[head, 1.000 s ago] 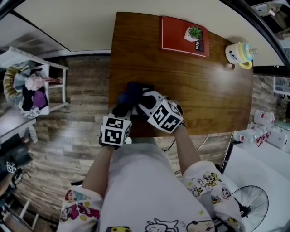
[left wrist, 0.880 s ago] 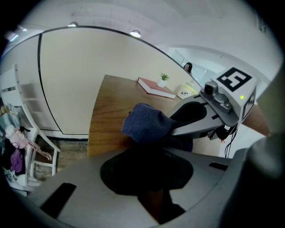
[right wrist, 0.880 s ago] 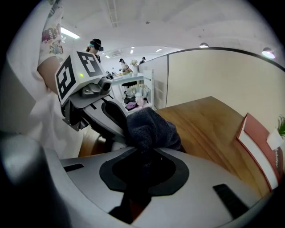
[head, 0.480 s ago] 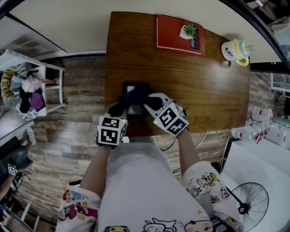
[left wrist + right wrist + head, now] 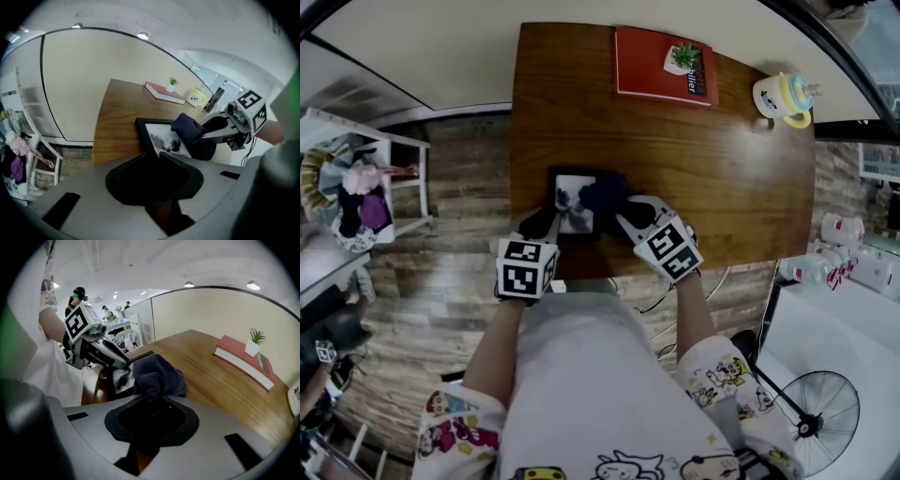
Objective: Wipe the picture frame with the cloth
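1. Shelf (image 5: 356,178) is seen far left, off the desk (image 5: 712,178), with clothes piled in it.
2. Left claw (image 5: 546,223) is clenched on the near left corner of the picture frame (image 5: 567,202), which is laid flat at the desk's near edge.
3. Cloth (image 5: 602,195) is bunched on the frame's right part and grasped by the right claw (image 5: 625,211).
4. Red book (image 5: 652,70) is laid at the far edge, with a small potted plant (image 5: 680,59) stood on it.
5. Mug (image 5: 785,97) is at the far right corner, well apart from the frame; its contents can't be told.

Red book (image 5: 649,62) and mug (image 5: 785,97) on wooden table (image 5: 727,183).
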`<state>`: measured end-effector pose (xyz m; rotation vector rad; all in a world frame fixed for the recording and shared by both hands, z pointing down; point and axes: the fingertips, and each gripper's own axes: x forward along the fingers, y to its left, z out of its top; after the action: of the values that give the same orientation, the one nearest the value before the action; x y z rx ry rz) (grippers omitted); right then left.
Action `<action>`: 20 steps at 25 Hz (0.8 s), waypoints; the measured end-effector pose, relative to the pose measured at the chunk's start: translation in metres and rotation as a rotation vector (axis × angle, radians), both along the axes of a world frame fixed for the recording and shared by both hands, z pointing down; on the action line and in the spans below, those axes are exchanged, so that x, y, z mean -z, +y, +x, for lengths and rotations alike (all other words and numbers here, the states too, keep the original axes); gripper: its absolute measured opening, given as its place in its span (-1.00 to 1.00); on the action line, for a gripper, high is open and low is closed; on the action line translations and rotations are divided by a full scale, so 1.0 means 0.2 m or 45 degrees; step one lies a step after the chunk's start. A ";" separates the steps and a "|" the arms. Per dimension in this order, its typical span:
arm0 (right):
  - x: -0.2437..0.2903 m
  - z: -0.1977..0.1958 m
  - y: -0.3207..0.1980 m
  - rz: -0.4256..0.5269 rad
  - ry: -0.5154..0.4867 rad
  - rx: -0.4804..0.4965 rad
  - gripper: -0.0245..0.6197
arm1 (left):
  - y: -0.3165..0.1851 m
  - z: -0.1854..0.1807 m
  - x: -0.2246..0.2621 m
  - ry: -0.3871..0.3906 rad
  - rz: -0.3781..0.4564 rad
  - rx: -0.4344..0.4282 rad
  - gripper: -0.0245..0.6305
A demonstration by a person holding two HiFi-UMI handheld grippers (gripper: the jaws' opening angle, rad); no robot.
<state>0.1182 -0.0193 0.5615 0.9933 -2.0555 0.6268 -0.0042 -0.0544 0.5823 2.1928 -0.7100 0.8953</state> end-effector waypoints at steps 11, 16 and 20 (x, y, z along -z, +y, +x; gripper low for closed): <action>0.24 -0.10 0.03 0.089 -0.192 -0.116 -0.76 | 0.00 0.00 0.00 0.000 0.007 0.007 -0.67; 0.28 -0.27 0.01 0.094 -0.314 -0.144 -0.76 | 0.00 0.00 0.00 -0.001 0.006 0.012 -0.67; 0.23 -0.39 0.00 0.055 -0.378 -0.168 -0.76 | 0.00 0.00 0.00 0.001 0.003 0.020 -0.67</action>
<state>0.0396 -0.0197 0.5154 1.1229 -2.2810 0.8449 -0.0034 -0.0552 0.5816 2.1868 -0.7277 0.8857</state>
